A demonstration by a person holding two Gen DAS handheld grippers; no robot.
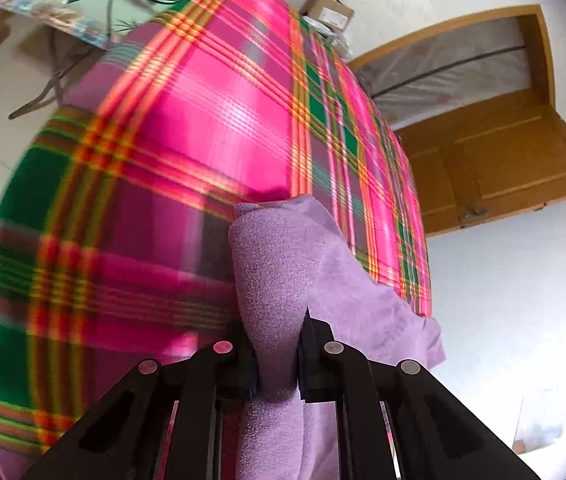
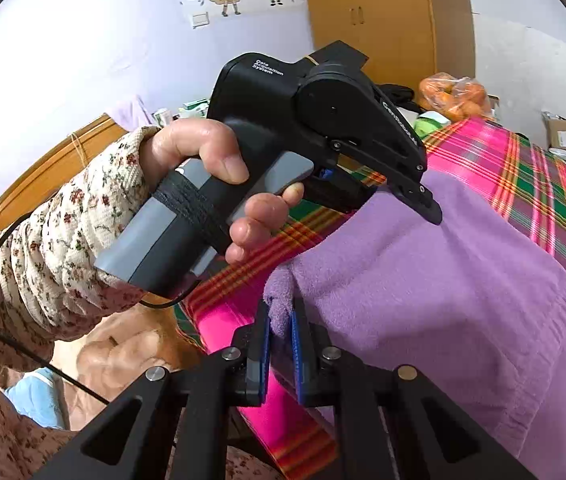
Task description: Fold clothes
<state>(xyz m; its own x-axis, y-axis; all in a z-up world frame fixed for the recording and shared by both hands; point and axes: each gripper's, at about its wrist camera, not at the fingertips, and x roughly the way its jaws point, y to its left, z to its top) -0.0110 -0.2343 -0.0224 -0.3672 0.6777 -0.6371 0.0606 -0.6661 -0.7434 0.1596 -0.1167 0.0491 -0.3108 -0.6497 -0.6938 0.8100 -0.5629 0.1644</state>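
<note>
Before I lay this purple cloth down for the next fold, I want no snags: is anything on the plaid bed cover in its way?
Nothing visible. Both the left gripper and the right gripper pinch the purple cloth, and the plaid bed cover ahead shows bare.

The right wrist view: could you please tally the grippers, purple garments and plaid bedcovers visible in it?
Grippers: 2, the right gripper shut on a corner of the purple garment, and the left gripper in the person's hand, tip at the same garment.
Purple garments: 1
Plaid bedcovers: 1, the plaid bedcover
Total: 4
</note>
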